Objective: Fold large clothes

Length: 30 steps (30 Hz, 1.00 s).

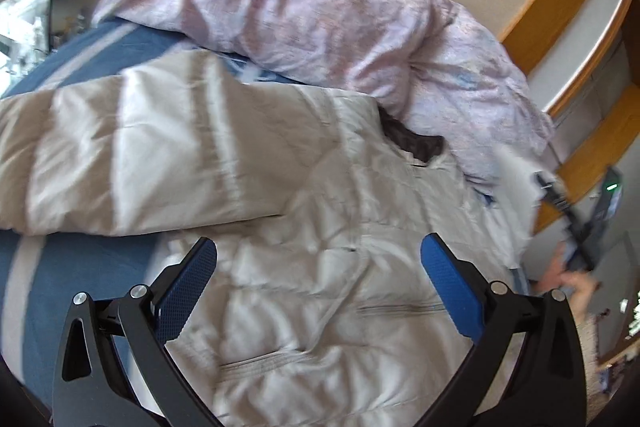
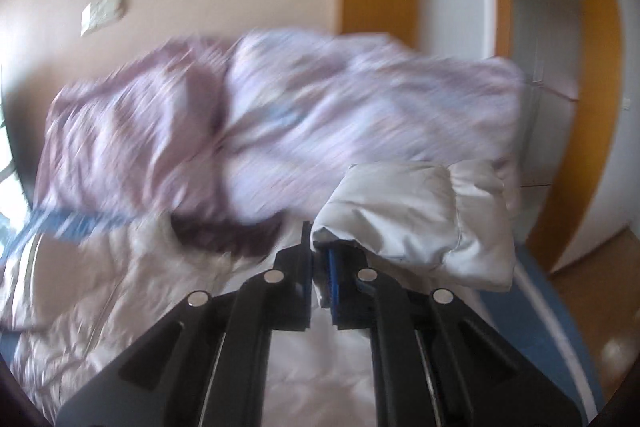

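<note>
Both tools share one build: the left gripper [image 1: 318, 265] and right gripper [image 2: 319, 273] have matte black forked arms with triangular cut-outs, round silver pivot screws (two per arm), and blue dimpled pads [image 1: 450, 283]. A knit, speckled light sleeve [image 1: 592, 343] shows at the frame's right edge.

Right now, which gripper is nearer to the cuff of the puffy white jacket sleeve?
Right. The right gripper is shut on the sleeve cuff, lifting it. The left gripper is open above the jacket's body, apart from that cuff.
</note>
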Available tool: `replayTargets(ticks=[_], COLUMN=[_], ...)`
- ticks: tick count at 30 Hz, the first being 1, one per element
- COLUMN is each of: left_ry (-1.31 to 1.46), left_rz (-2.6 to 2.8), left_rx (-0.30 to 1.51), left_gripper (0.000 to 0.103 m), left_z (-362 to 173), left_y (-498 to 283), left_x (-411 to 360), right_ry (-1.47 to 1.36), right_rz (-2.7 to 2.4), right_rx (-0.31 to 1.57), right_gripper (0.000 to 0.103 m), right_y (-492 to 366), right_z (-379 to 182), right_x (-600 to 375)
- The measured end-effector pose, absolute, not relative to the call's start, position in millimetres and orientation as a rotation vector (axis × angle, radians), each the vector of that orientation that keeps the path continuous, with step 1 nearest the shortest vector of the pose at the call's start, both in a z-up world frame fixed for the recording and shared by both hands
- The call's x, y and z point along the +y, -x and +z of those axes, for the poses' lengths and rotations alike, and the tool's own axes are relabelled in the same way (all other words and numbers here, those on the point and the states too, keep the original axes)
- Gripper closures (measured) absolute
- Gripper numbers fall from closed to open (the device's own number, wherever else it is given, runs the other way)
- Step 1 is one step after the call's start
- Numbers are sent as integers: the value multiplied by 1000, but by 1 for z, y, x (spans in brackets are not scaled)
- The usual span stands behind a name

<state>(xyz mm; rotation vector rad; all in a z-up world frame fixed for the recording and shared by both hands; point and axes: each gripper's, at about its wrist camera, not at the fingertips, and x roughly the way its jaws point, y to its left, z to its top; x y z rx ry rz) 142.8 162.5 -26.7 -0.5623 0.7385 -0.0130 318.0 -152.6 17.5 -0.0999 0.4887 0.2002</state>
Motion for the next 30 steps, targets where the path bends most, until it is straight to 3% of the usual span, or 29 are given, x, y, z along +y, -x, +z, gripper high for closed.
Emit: replayTargets(ticks=[6,9,10,11,13,14,22,30], left_ry=[664,740,756,764,778,783,913,946], left_rz=[-205,-292,-313,-320,-336,-346,-337,-287], left_rx=[879,953,974,988,1025,1036,1018,1003], left_gripper=[3,5,5,5,5,6,8,8], left_z=[-34,-43,-46,-49,-56,-59,-74,-84], left_y=[-204,-238,-249,-256,-272,-278,-297,-297], left_x=[129,108,100,95,80,75,84,103], right_ry=[142,194,213,214,196,182,71,212], right_rz=[318,367,405,435,491,515,672,727], right_rx=[670,720,731,740,746,742,784,858], right_gripper=[95,88,80,64,45,42,41,44], right_y=[-318,-317,-312,-310,-303,-299,-304,-299], right_z=[-38,-53,-56,-58,-58,-56,-52,-69], right_x=[-110,-99,-93,-92,-91,-91,-98,-66])
